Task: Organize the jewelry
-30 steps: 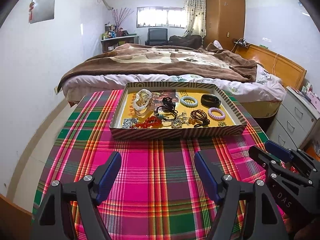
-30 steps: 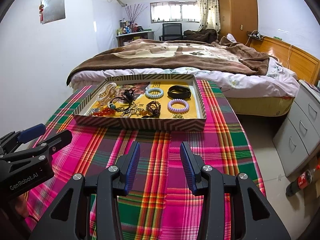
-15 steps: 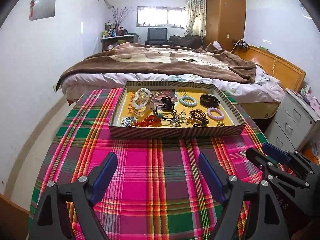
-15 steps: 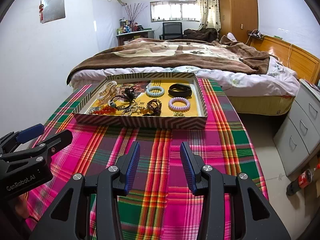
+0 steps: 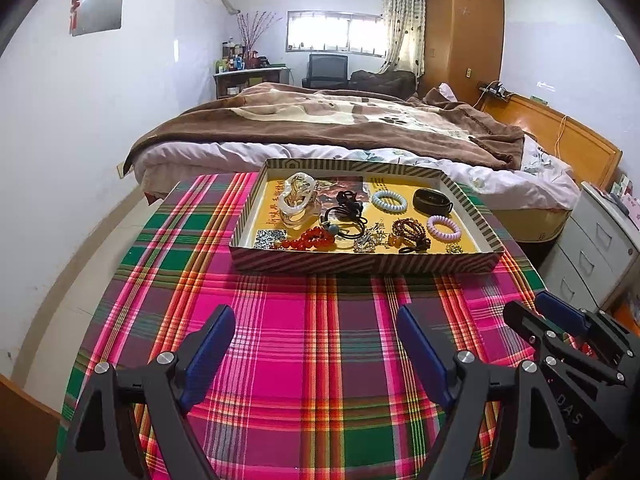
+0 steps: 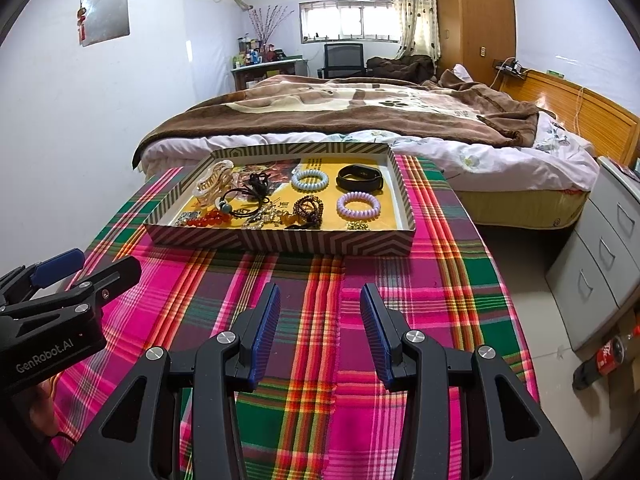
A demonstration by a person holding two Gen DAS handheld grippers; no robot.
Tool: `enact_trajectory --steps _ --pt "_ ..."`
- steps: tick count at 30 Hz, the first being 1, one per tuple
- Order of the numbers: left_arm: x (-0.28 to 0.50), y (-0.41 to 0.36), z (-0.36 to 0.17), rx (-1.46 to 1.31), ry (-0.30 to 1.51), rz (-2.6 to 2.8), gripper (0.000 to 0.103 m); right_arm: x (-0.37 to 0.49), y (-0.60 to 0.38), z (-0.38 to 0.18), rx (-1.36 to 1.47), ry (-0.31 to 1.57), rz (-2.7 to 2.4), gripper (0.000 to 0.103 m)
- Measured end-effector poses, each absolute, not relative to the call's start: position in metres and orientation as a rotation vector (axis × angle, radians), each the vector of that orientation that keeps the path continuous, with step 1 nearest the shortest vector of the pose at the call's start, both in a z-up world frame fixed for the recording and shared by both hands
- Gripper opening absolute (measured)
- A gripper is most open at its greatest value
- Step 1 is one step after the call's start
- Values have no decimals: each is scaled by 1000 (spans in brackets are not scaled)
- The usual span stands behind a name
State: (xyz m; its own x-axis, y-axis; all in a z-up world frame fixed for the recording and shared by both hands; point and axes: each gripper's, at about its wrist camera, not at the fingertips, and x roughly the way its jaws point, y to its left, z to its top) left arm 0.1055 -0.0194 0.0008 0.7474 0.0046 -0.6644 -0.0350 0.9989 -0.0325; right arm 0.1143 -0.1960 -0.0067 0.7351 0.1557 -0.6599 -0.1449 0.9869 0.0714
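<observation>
**Both grippers hover over the plaid cloth, jewelry waiting in the tray**

The tray (image 5: 365, 261) sits on the far half of the plaid tablecloth (image 5: 304, 340), its long axis running left to right, the long front wall facing both cameras, the bed (image 5: 328, 120) just behind it. Inside, count them: two coiled bands, one pale blue (image 5: 389, 201) and one lilac (image 5: 443, 228); one black wristband (image 5: 433, 201) at the far right; one red bead bracelet (image 5: 308, 241) along the front wall; one brown bead bracelet (image 5: 410, 231); one clear hair claw (image 5: 298, 200) at the left; a tangle of black hair ties (image 5: 347, 212) in the middle. A square code is printed on the tray floor by the red beads, with characters too small to read.

The left gripper (image 5: 316, 344) has just been opening; its jaws stand wide with only cloth between them. The right gripper (image 6: 320, 330) has its jaws partly apart, gripping nothing. From the right wrist, the left gripper's body reads "GenRobot.AI"; from the left wrist, the right one shows "DAS".
</observation>
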Motion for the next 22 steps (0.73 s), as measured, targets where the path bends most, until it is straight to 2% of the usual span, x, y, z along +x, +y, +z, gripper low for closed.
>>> enact_trajectory --steps 22 --pt "105 -18 0 -46 727 20 82 116 -196 -9 17 733 162 43"
